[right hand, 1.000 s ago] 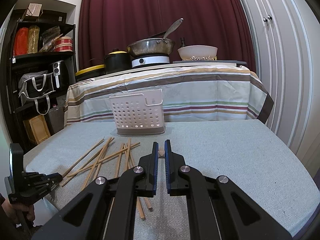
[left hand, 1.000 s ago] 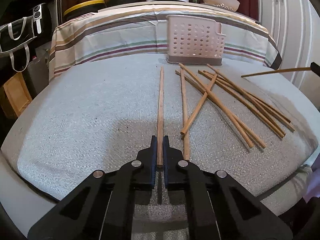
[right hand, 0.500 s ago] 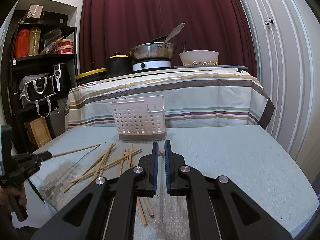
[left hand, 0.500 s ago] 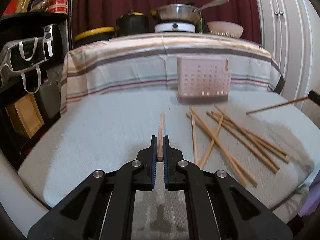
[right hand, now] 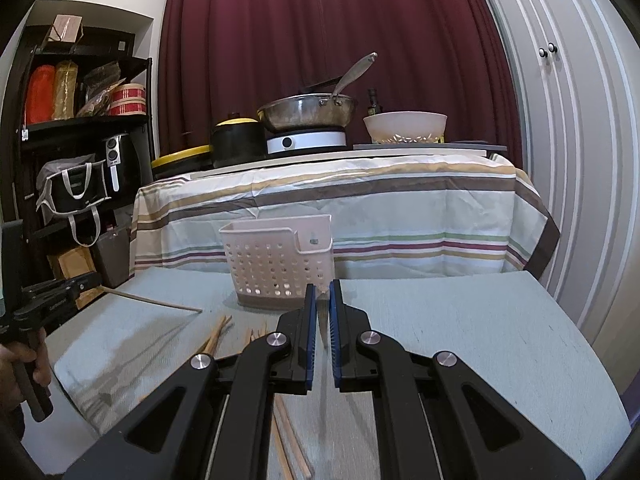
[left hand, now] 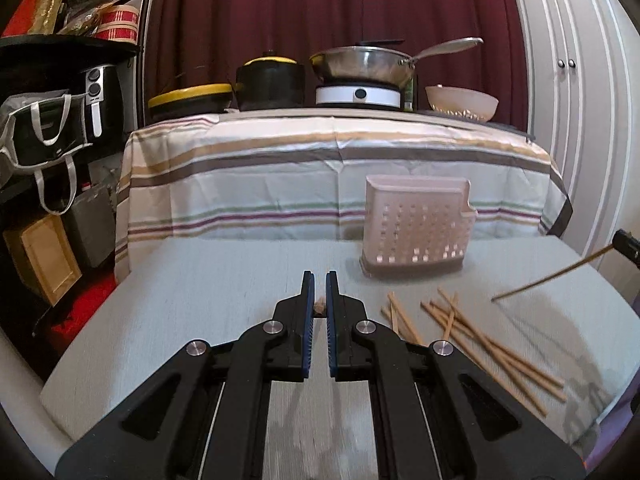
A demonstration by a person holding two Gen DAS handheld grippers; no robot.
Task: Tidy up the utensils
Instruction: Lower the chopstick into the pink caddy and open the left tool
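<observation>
My left gripper (left hand: 319, 280) is shut on a wooden chopstick (left hand: 319, 304), seen end-on between its jaws; in the right wrist view that chopstick (right hand: 156, 300) sticks out level above the table. My right gripper (right hand: 322, 292) is shut on another chopstick (right hand: 322, 291), which in the left wrist view (left hand: 552, 277) juts in from the right, above the table. Several loose chopsticks (left hand: 480, 340) lie on the grey table cover, to the right of my left gripper. The pale perforated utensil basket (left hand: 416, 228) stands upright at the table's back.
The grey padded table (left hand: 200, 300) ends at a striped cloth-covered counter (left hand: 320, 168) holding pots, a pan and a bowl. A dark shelf unit (left hand: 60, 120) with bags stands left. White cabinet doors (left hand: 580, 100) are at the right.
My left gripper has lifted its chopstick off the table and tilted up to level. The right gripper has risen slightly with its chopstick.
</observation>
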